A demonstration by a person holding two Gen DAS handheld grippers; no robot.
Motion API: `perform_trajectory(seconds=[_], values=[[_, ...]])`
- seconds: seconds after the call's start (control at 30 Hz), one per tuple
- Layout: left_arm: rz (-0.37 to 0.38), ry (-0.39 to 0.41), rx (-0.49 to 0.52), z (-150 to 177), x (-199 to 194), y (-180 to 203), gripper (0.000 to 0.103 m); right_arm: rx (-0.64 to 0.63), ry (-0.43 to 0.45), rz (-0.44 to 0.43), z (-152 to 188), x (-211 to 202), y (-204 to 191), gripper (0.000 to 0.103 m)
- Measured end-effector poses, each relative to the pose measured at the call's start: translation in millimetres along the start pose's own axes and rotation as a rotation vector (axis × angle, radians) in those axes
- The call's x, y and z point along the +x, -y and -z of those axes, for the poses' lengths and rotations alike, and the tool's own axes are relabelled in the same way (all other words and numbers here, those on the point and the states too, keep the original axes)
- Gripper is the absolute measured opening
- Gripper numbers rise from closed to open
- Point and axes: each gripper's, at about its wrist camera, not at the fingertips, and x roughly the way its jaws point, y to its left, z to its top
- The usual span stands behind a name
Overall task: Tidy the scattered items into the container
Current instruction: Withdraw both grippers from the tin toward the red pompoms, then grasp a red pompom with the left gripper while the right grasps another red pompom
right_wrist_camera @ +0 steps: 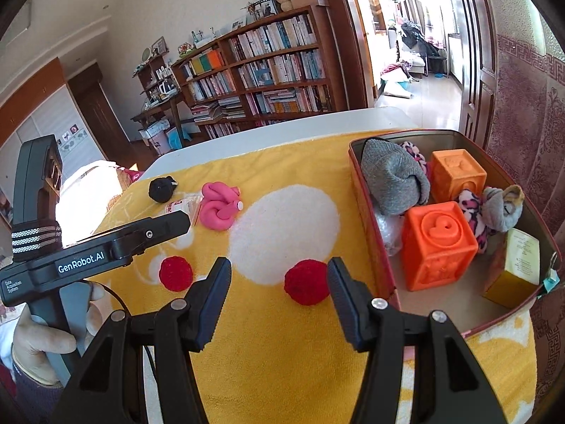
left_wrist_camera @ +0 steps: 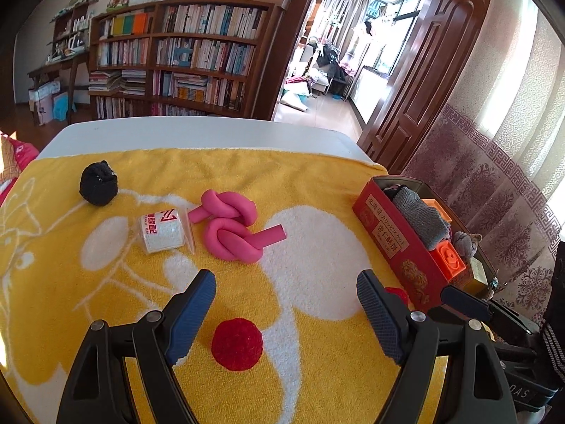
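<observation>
Pompoms lined up, one under each open gripper.
Red tin (right_wrist_camera: 369, 212) sits at the towel's (left_wrist_camera: 300, 183) right edge, part filled; knotted pink tube (left_wrist_camera: 231, 224), white packet (left_wrist_camera: 160, 231) and black ball (left_wrist_camera: 97, 183) lie far left. I see both tongs gaping, empty: left gripper (left_wrist_camera: 286, 312) frames one red pompom (left_wrist_camera: 237, 343), right gripper (right_wrist_camera: 279, 298) the other (right_wrist_camera: 306, 282). I'd lower until the pads straddle each ball's middle, then squeeze gently.

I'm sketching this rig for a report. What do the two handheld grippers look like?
Both are black plastic with silver rivets. The left gripper has blue ribbed pads; its body reads "GenRobot.AI" in white, with a striped strap. The right gripper has dark ridged pads.
</observation>
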Motion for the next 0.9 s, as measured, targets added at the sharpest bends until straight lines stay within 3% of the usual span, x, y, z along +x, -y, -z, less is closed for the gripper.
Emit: perform_trajectory(seconds=[0.43,0.9], values=[[-0.046,-0.06,0.019,31,14,-16,0.084,-0.014,-0.07,0.075,18,24,-2,0.061],[-0.065,-0.115,0.002,40,37,-28,0.084,-0.049,-0.112,0.135,20,48,-6,0.06]])
